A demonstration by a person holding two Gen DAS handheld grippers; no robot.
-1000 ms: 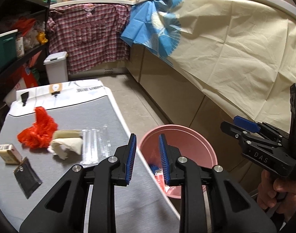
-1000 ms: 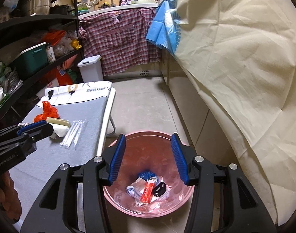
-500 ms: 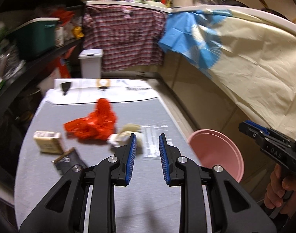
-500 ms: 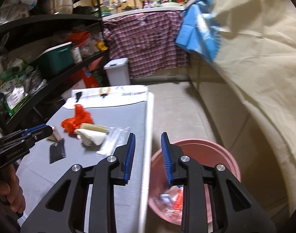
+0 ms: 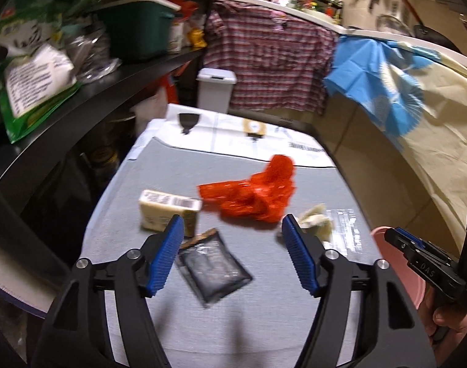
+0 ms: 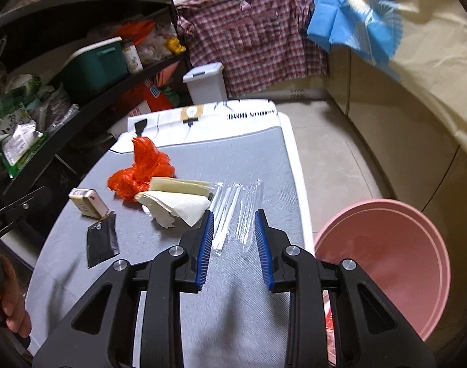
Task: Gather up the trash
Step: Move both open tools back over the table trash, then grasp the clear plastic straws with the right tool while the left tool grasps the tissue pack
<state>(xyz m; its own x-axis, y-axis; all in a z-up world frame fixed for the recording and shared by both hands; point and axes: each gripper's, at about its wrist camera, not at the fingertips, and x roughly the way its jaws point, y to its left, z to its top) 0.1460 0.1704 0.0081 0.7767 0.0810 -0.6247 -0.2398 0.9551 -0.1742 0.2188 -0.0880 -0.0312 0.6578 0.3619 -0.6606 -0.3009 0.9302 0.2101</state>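
Trash lies on a grey table (image 6: pixel 233 312): a red plastic bag (image 5: pixel 255 196) (image 6: pixel 141 171), a small cream box (image 5: pixel 167 211) (image 6: pixel 87 204), a black sachet (image 5: pixel 212 266) (image 6: pixel 101 242), crumpled cream paper (image 5: pixel 314 220) (image 6: pixel 175 199) and a clear plastic wrapper (image 5: pixel 345 230) (image 6: pixel 236 214). My left gripper (image 5: pixel 232 224) hovers over the sachet with its jaws opening wide and nothing pressed between them. My right gripper (image 6: pixel 233 214) hangs above the clear wrapper, jaws narrowly parted and empty. A pink bin (image 6: pixel 387 260) stands on the floor right of the table.
Black shelves (image 6: pixel 89 104) crowded with bags and a teal box (image 6: pixel 95 64) run along the left. A white lidded bin (image 6: pixel 206 81) and a plaid cloth (image 6: pixel 252 40) stand at the back. A cream sheet (image 6: pixel 433 61) drapes the cabinets on the right. White printed paper (image 6: pixel 221 116) covers the table's far end.
Both grippers have swung left from over the pink bin to over the table. The left jaws have spread wide. The right jaws have narrowed.
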